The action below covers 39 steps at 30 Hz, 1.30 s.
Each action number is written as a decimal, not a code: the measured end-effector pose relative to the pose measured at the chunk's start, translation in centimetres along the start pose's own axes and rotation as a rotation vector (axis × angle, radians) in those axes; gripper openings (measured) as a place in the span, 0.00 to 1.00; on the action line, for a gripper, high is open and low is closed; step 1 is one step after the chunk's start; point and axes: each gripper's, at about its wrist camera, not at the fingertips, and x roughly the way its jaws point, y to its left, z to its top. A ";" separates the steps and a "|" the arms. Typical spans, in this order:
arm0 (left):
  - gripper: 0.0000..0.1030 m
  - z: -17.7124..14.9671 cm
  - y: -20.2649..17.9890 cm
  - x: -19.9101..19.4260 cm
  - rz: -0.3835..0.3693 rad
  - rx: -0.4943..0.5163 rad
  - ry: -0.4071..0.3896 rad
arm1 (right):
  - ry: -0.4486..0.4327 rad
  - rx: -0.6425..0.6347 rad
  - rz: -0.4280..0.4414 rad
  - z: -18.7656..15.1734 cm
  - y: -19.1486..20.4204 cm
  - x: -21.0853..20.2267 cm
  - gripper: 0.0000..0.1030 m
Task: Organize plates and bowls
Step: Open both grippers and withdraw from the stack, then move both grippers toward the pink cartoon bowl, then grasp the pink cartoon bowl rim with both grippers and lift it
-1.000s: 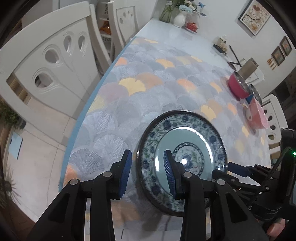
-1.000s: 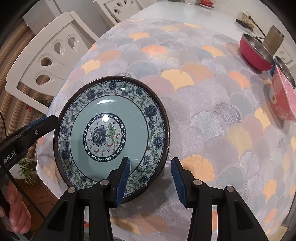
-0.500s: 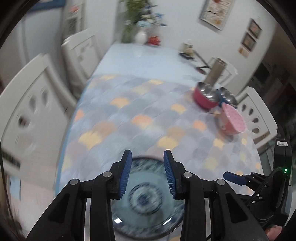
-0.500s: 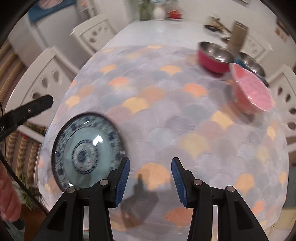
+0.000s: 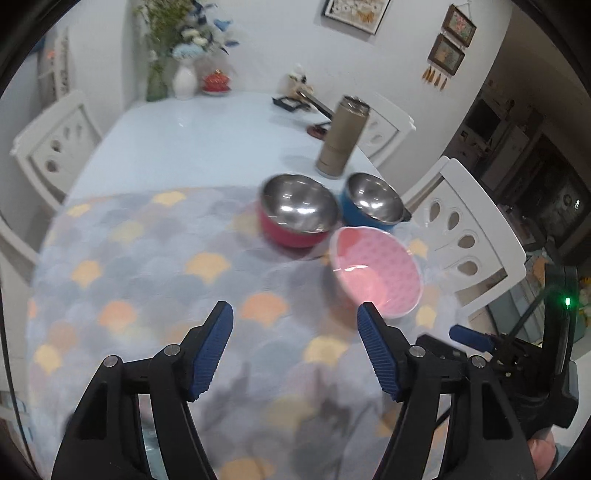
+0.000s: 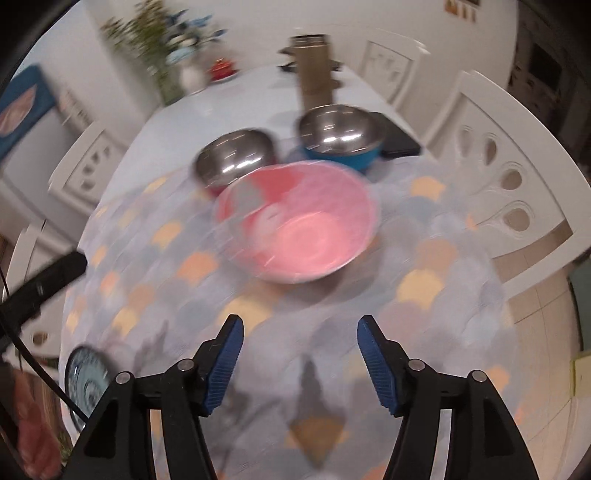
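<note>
Approaching the pink bowl (image 6: 299, 229) at 12 o'clock, right tongs (image 6: 297, 345) and left tongs (image 5: 295, 332) are noted spread, empty. Its near rim should be straddled squarely, clear of both steel bowls behind.

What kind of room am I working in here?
Most likely a home dining room: a long table with a scallop-patterned cloth, white dining chairs around it, a flower vase and framed pictures on the wall.

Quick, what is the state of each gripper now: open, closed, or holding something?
Left gripper: open, holding nothing.
Right gripper: open, holding nothing.
</note>
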 end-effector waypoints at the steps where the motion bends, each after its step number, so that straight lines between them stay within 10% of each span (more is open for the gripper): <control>1: 0.66 0.4 -0.9 1.2 -0.006 -0.011 0.011 | 0.004 0.011 0.004 0.9 -1.3 0.4 0.60; 23: 0.23 1.2 -3.4 14.0 0.043 -0.233 0.132 | 0.151 -0.150 0.187 9.7 -6.5 11.3 0.58; 34: 0.15 0.8 -3.5 14.3 -0.007 -0.243 0.110 | 0.157 -0.185 0.169 8.7 -5.7 12.3 0.13; 39: 0.15 0.4 -3.9 13.4 0.000 -0.240 0.096 | 0.170 -0.144 0.171 7.8 -5.8 12.2 0.12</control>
